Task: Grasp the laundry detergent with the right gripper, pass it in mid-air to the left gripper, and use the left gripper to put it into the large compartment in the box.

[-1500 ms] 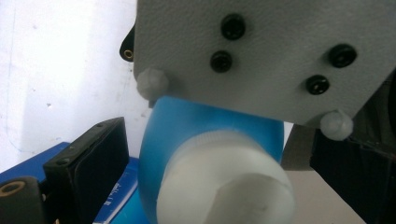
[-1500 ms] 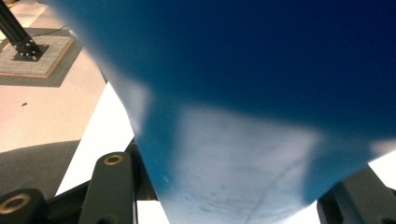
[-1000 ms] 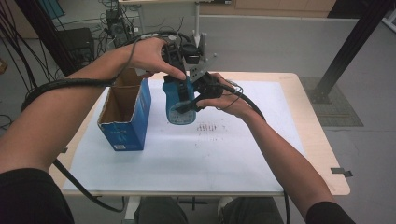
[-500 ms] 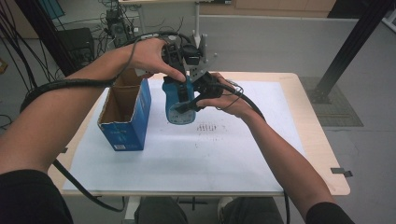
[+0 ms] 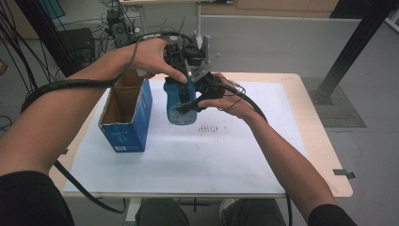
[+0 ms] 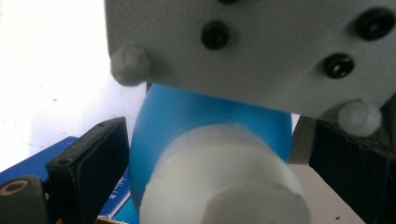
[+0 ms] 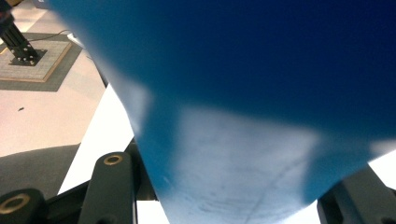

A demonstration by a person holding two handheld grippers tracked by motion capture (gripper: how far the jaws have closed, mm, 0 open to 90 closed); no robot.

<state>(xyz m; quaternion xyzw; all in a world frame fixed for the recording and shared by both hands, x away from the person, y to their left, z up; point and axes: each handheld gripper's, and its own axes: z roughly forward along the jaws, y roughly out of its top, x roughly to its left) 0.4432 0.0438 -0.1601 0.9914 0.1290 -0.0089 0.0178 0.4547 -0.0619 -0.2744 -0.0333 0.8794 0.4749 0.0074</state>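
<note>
Blue bottle (image 5: 179, 104) pinched by both grippers over white-covered table (image 5: 226, 155); grey floor around.

No change can be made out between the earlier high views and now. In the upper middle of the frame the bottle (image 5: 175, 101) sits just as it did between the left gripper (image 5: 181, 84) and the right gripper (image 5: 187, 107). Neither hand has shifted.
</note>
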